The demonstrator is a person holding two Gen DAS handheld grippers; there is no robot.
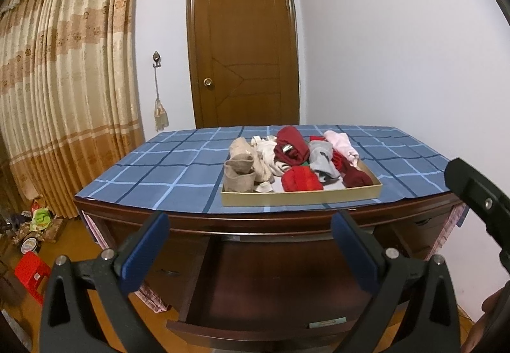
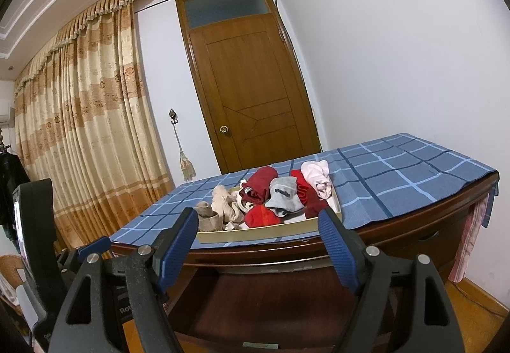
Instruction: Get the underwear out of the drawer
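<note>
Even indoor light, soft shadows, heavy fisheye bend.

Through both my wrist cameras the room is evenly lit, the white wall (image 2: 398, 50) bright with no glare. The open drawer (image 1: 274, 286) under the table (image 1: 178, 171) lies in dim shadow. The door (image 1: 244, 44) and curtain (image 2: 86, 117) bow near the edges, the corners go black, and my jaws look slightly soft up close.

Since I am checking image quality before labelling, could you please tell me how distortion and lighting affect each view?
Left wrist view: fisheye bows the door and curtain; dark vignette at the corners; the open drawer is dim. Right wrist view: the same bowing, a tilted horizon; the tray of clothes stays sharp.
</note>
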